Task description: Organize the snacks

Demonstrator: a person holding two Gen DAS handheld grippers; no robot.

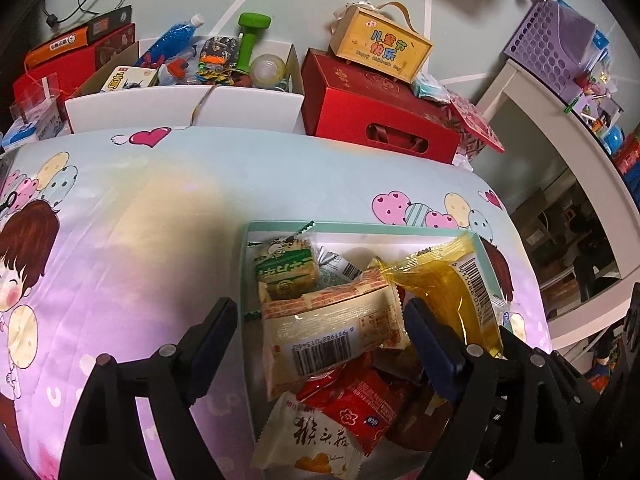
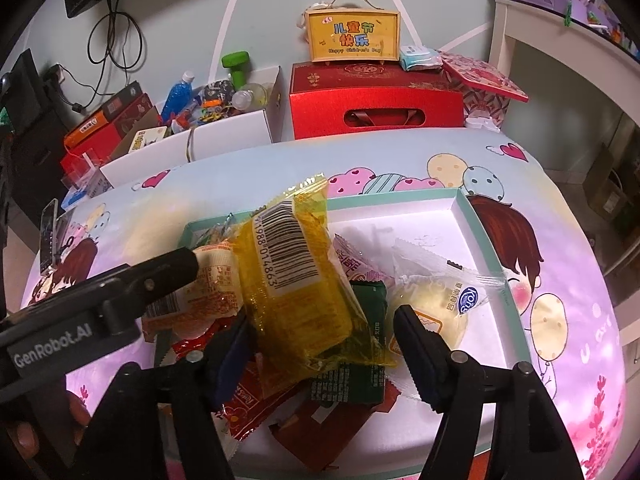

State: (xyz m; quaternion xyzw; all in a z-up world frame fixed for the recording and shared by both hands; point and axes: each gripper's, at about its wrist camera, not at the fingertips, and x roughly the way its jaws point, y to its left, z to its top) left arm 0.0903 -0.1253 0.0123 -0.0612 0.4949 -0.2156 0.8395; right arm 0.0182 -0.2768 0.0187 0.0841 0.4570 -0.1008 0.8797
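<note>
Two grippers are shown over a teal-rimmed box (image 2: 464,200) of wrapped snacks resting on a cartoon-print cover (image 1: 120,240). At left, the left gripper (image 1: 320,320) is seen with jaws apart, straddling a beige packet (image 1: 332,328) whose barcode faces up; the packet's long axis runs roughly across the gap, so both pads stand just beside its ends without visibly touching. Below it lie a red packet (image 1: 360,404) and a white packet (image 1: 308,444). Toward the centre, a yellow packet (image 2: 296,280) is propped on the pile, its long axis running away from the camera and tilted up at the far end. At right, the right gripper (image 2: 320,344) is shown with jaws apart, the yellow packet's near end lying between them; the left finger appears to touch it, the right finger stands clear. The right gripper is judged nearer to the yellow packet; closing across its short axis would seat the grip. A pale round snack (image 2: 432,304) lies just beyond the right finger.
</note>
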